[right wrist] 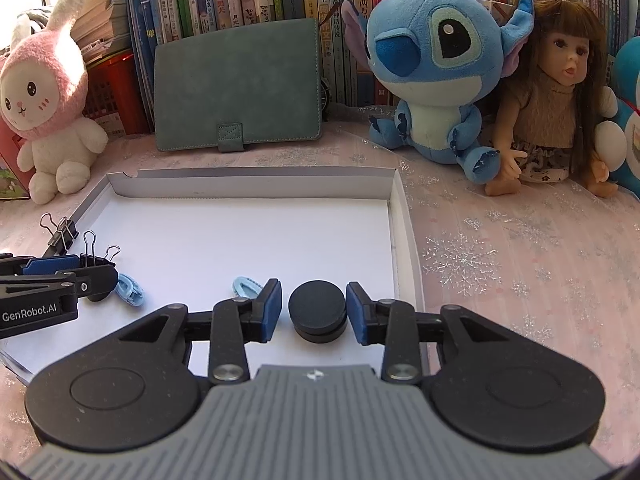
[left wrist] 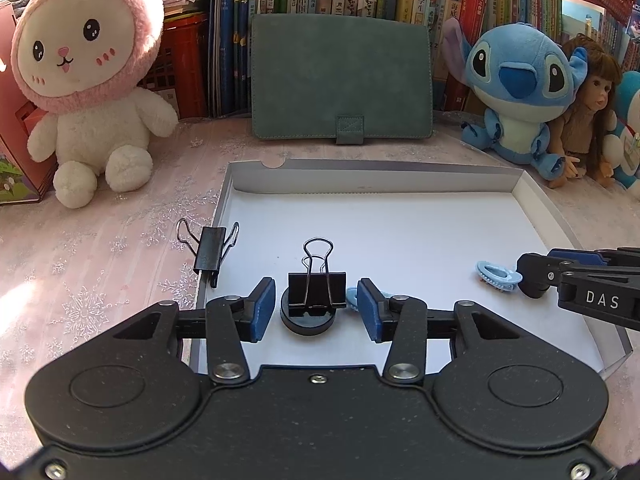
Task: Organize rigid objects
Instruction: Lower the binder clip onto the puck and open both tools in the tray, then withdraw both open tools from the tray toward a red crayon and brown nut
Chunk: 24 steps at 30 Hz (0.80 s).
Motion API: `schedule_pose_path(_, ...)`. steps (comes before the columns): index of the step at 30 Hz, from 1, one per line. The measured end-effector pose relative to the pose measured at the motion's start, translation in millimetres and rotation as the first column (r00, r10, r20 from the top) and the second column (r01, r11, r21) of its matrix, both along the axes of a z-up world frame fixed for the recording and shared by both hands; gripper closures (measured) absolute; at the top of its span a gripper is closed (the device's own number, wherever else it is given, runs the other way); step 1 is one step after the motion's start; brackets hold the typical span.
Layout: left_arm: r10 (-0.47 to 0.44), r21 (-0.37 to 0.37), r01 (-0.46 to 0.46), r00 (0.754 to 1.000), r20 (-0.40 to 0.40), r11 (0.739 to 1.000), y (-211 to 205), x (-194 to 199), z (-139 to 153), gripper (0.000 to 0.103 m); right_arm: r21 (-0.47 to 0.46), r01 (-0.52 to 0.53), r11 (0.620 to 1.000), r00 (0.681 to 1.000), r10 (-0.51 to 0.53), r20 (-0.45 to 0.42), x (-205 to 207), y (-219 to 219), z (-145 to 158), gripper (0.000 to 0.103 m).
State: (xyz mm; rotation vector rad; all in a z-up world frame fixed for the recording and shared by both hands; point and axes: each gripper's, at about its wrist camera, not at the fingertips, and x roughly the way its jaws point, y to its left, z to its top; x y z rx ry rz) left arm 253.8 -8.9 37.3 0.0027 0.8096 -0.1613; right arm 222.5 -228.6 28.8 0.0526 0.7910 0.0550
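Now your left gripper (left wrist: 316, 306) sits open around a clip (left wrist: 317, 286) on a black disc (left wrist: 307, 322). Your right gripper (right wrist: 313, 310) sits open around two stacked discs (right wrist: 318, 312), touching neither, in the tray (right wrist: 248, 178).

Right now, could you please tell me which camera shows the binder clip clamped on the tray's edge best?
The left wrist view shows the binder clip best: near and unobstructed, gripping the left wall of the tray, both wire handles visible. The right wrist view shows the same clip small at the far left edge, just behind the left gripper.
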Motion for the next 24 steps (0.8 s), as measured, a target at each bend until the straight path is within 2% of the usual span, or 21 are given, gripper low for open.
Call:
schedule_pose_path(4,-0.002,-0.015,0.002,1.000,0.025,1.000,3,-5,8,0.046,0.009,0.001,1.000,1.000,-0.001,0.020,-5,-1,5,0.044)
schedule_pose_path(7,-0.007,-0.023,0.008,0.999,0.045,1.000,5,-12,14,0.035,0.005,-0.001,1.000,0.999,0.001,0.046,-12,-1,9,0.037)
schedule_pose_path(10,-0.019,-0.022,0.020,0.997,0.071,1.000,6,-21,19,0.027,0.007,-0.011,1.000,0.998,0.011,0.067,-20,-1,12,0.029)
schedule_pose_path(18,-0.053,-0.067,0.061,0.993,0.108,0.996,9,-54,28,0.021,-0.011,-0.052,0.999,0.990,0.053,0.134,-52,2,20,0.019)
schedule_pose_path(24,-0.085,-0.064,0.094,0.988,0.132,0.994,6,-85,29,0.020,-0.017,-0.082,0.996,0.980,0.084,0.179,-80,4,24,0.018)
